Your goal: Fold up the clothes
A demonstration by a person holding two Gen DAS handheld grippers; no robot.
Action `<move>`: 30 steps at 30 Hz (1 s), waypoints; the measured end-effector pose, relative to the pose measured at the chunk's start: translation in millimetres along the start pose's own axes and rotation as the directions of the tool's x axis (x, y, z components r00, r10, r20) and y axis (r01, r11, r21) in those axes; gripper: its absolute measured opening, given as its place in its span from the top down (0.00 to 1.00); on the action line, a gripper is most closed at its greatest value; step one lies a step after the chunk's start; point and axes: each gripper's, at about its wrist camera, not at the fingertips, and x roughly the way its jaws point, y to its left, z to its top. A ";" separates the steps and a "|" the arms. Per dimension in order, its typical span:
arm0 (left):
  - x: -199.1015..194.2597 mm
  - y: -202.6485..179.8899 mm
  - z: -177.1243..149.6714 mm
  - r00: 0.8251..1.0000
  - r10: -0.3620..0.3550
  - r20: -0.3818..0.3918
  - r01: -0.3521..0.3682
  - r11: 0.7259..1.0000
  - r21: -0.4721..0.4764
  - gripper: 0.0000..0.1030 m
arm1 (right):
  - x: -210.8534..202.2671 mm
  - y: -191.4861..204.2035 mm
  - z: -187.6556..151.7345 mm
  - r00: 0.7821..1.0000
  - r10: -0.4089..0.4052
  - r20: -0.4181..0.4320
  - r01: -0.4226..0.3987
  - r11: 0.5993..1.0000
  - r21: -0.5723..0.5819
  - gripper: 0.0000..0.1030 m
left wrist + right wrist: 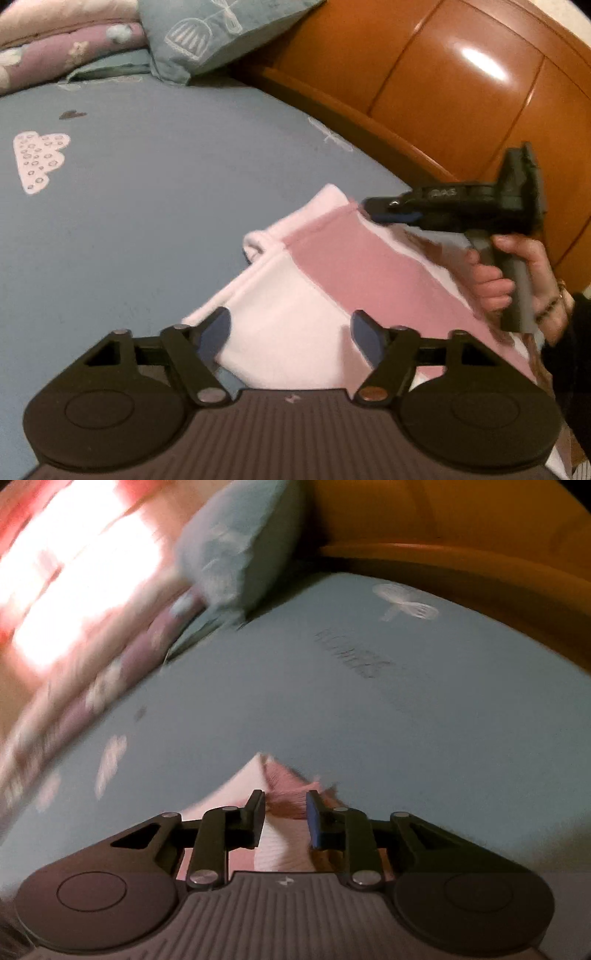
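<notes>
**One garment, two grippers on the bed**

One blue-grey bed sheet [155, 192] with printed clouds, smooth and flat. One glossy wooden headboard [443, 92]; one pillow [207, 33]. One soft pink-and-white garment [314, 295] lies by the sheet's right edge, its long axis slanting upward-left. Left gripper [290, 328] spread over it. Right gripper [286, 819] partly parted, fabric between, pads not pressing.

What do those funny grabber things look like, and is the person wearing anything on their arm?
Each grabber is black, with two round discs, hinged arms with silver rivets and a ribbed grey top. The left gripper and right gripper have dark blue pads on their fingers. The right one has a grey handle. The hand wears a beaded bracelet and a dark sleeve.
</notes>
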 end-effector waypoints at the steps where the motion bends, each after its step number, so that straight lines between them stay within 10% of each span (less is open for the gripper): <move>1: -6.9 -2.4 0.7 1.000 0.000 0.015 0.000 1.000 -0.010 0.31 | -10.0 5.9 -0.7 1.000 0.030 -0.004 -0.030 1.000 -0.001 0.59; 6: -25.2 -18.2 2.8 1.000 0.021 -0.005 -0.021 0.999 0.024 0.27 | -44.2 33.3 -24.2 0.954 0.264 -0.143 -0.264 0.964 0.020 0.43; 10: -35.1 -22.7 -6.9 0.998 0.042 -0.050 -0.042 0.999 -0.005 0.27 | -43.9 24.5 -48.0 0.953 0.207 -0.220 -0.213 0.977 -0.001 0.39; 16: -60.7 -40.7 -24.6 0.989 0.096 -0.108 -0.096 0.995 0.011 0.27 | -77.9 -42.3 -43.1 0.965 0.220 -0.140 -0.181 0.952 0.248 0.35; 24: -55.2 -106.1 -40.1 0.984 0.002 -0.177 0.007 0.999 0.050 0.26 | -143.7 -23.9 -87.9 0.937 0.315 -0.152 -0.294 0.944 0.148 0.15; 30: -53.2 -139.8 -67.1 0.967 -0.014 -0.256 0.038 0.995 0.091 0.26 | -165.1 -86.2 -110.5 0.947 0.319 -0.041 -0.287 0.894 0.344 0.15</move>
